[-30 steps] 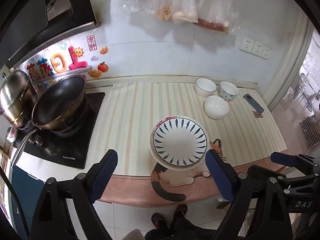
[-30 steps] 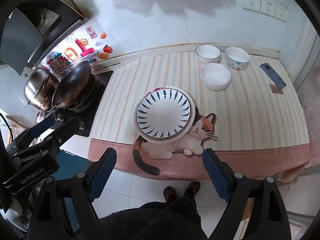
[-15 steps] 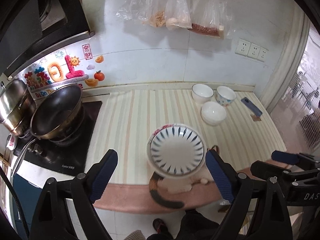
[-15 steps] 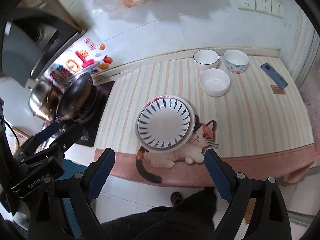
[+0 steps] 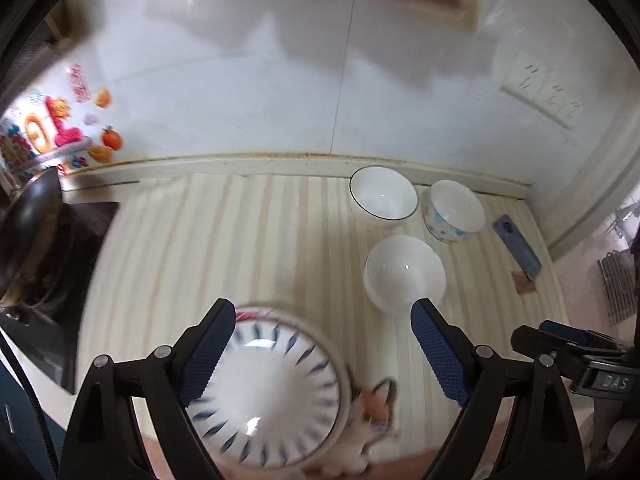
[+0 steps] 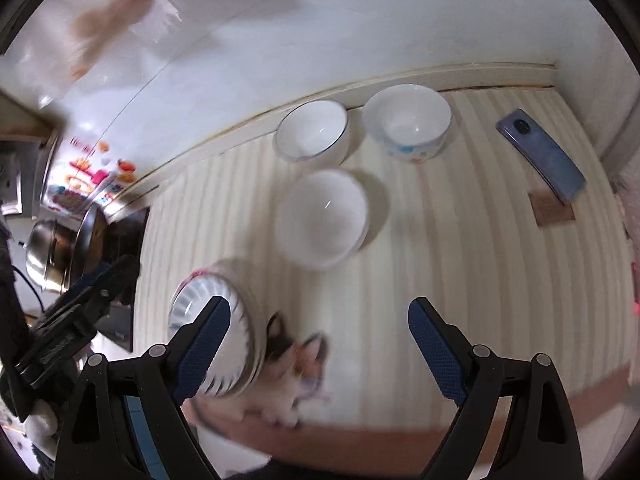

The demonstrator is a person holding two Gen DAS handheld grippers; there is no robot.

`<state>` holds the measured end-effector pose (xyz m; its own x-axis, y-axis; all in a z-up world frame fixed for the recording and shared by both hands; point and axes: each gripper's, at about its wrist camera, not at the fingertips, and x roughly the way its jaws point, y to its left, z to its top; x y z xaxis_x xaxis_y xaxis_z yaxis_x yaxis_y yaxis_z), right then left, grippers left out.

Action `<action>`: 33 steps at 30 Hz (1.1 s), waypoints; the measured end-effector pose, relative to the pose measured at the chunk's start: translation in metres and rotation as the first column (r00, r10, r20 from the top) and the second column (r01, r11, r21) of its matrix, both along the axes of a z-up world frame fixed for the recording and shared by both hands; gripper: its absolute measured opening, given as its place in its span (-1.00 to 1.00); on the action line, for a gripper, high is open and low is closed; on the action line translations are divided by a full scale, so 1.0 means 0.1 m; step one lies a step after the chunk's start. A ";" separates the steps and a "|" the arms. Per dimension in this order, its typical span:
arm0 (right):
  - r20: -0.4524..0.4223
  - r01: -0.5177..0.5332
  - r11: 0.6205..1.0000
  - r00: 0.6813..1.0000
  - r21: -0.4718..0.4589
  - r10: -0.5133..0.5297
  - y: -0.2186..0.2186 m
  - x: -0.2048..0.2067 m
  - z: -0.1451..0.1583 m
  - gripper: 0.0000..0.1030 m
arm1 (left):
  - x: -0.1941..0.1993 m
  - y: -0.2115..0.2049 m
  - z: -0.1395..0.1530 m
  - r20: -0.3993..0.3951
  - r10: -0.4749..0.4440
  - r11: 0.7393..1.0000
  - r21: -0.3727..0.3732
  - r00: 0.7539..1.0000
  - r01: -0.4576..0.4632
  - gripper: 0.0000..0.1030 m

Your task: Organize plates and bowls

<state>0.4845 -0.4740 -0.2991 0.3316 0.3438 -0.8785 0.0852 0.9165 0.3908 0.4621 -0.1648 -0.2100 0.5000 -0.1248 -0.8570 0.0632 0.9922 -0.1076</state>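
Blue-rayed plate (image 5: 264, 396) on top of a second plate with a red-patterned rim (image 5: 250, 313), stacked near the front edge of the striped counter covering (image 5: 240, 240), partly over the cat print (image 6: 296, 364); three bowls well behind, toward the wall: plain white bowl (image 5: 404, 274) nearest, dark-rimmed bowl (image 5: 383, 197) and blue-dotted bowl (image 5: 454, 211) side by side at the back, close together but apart from the plates.

Left gripper (image 5: 320, 356) spread wide and empty, low over the plate stack, its left pad (image 5: 206, 354) over the near-left rim, the right one out past the rim toward the plain white bowl; right gripper (image 6: 318, 352) likewise wide and empty, aimed between the stack and the bowls, one pad (image 6: 202, 352) overlapping the stack's right edge; contact with any dish impossible to confirm through the motion blur.

Risks, judged from this layout: glazed rim slipping out of a thin two-pad pinch; top plate sliding off the lower one if only the upper rim is caught; stack close to the counter's front edge, so a nudge toward the person could tip it to the floor; both grippers converging on the same stack, so a collision between them; right-hand pad of the left gripper clipping the plain white bowl on closing; phone (image 6: 540, 156) at the far right vulnerable only to a wide sweep.
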 end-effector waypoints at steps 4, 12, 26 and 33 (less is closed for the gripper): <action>-0.050 -0.016 0.999 0.999 0.041 0.018 -0.20 0.52 -0.45 0.80 | 0.49 -0.25 -0.43 -0.088 -0.009 1.000 -0.017 0.996 0.007 0.55; -0.170 -0.052 0.992 0.983 0.119 0.072 -0.20 1.09 -1.32 0.36 | 1.04 -0.57 -1.30 -0.275 -0.050 0.998 -0.061 0.960 0.035 -0.38; -0.219 -0.098 0.985 0.967 0.140 0.127 -0.04 0.97 -1.48 -0.59 | 0.87 -0.70 -1.24 -0.279 -0.075 0.996 -0.076 0.957 0.056 -0.64; -0.214 -0.102 0.988 0.969 0.119 0.126 -0.07 0.58 -1.19 -0.59 | 0.51 -0.80 -1.01 -0.272 -0.123 0.991 -0.091 0.955 0.101 -0.63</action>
<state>0.5426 -0.4808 -0.4176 0.0872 0.4637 -0.8817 0.0777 0.8792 0.4700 0.5134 -0.2444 -0.3107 0.2245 -0.2360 -0.9455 0.1307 0.9688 -0.2107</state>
